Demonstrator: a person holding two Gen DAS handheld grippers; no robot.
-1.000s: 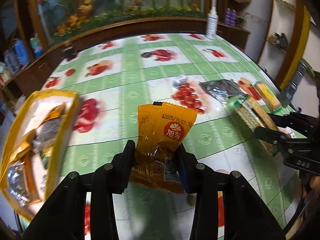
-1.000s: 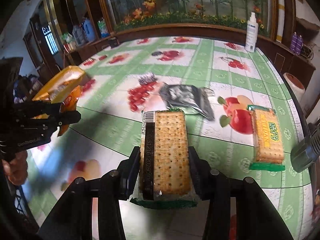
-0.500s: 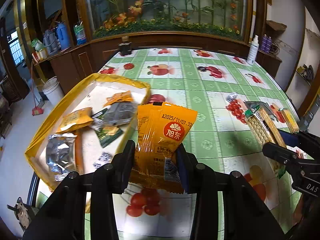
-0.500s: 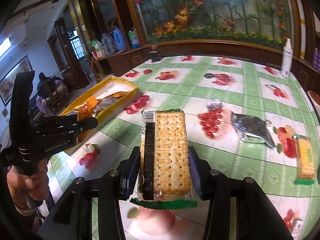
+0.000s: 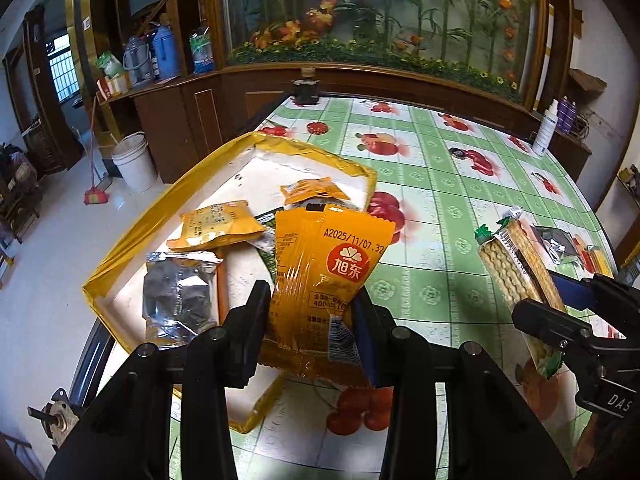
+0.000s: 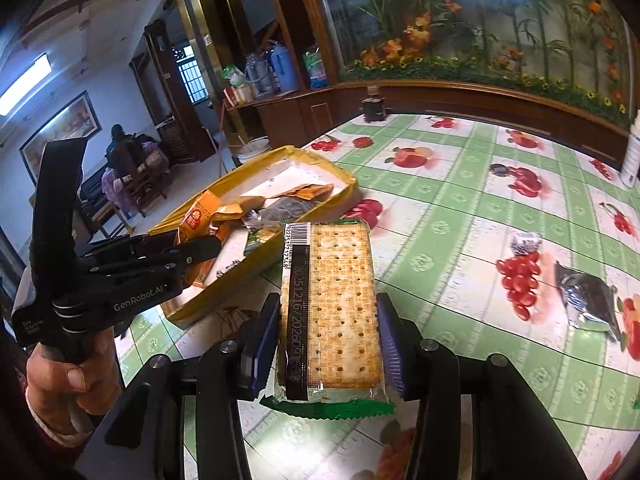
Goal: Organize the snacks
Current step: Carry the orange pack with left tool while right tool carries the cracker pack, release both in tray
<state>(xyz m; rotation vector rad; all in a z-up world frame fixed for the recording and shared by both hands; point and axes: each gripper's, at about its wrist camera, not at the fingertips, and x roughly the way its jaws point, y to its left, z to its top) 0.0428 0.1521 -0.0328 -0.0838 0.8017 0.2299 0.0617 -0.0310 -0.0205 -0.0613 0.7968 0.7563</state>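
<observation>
Over the yellow tray [image 5: 132, 240], jaws pinch a glossy orange packet [image 5: 324, 276].

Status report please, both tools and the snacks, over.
Left tool shut on orange snack packet, above yellow tray. Right tool shut on clear-wrapped cracker pack. Silver foil pouch on table. Nothing blocking.

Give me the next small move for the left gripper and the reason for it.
Probably lower the left gripper a little and open it over the yellow tray. It is shut on the orange snack packet, which already hangs above the tray's near corner, where other packets lie. The right gripper, shut on the cracker pack, is beside the tray and could follow.
</observation>
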